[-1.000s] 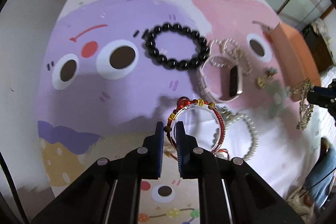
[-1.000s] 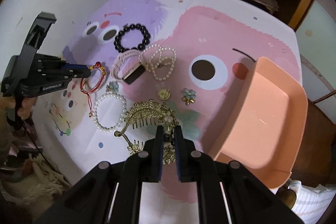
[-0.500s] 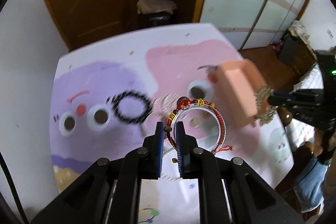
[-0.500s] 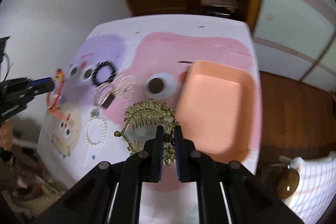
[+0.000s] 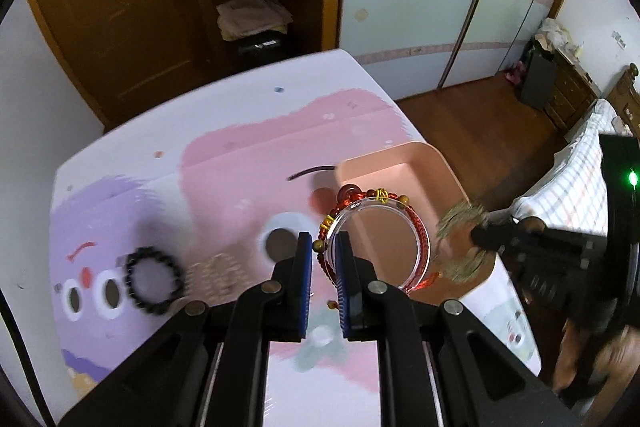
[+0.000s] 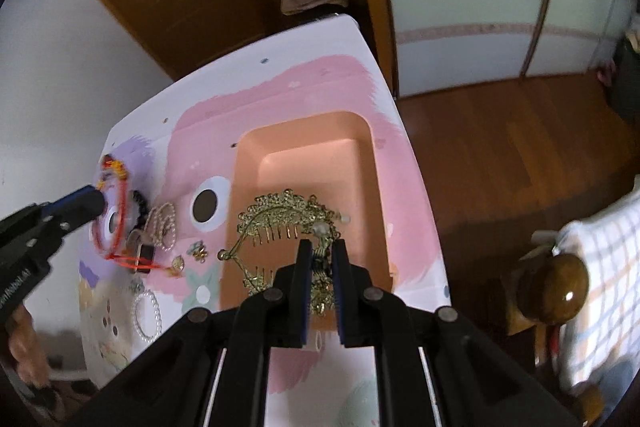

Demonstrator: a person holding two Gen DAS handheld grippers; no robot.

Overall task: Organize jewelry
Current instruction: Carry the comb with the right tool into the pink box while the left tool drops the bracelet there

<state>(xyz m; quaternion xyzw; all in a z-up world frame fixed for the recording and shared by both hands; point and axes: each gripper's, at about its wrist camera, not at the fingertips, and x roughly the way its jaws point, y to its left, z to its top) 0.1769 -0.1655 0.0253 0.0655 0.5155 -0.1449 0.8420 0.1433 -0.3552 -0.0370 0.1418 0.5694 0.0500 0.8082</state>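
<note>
Now you've carried both pieces off the bench (image 5: 248, 115): left tongs (image 5: 323, 251) clamp the bracelet (image 5: 376, 239), right tongs (image 6: 320, 259) clamp the hair comb (image 6: 288, 219), above the tray (image 6: 360, 147); release next.

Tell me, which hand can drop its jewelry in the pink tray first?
Probably the right hand-held gripper: its gold hair comb hangs over the pink tray. The left hand-held gripper holds the red bracelet nearer the edge.

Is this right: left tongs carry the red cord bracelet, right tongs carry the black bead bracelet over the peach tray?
Not quite. The right tongs are shut on the gold hair comb, not the black bead bracelet, which lies on the mat. The right wrist view shows the comb over the peach tray. The left tongs do carry the red cord bracelet.
</note>
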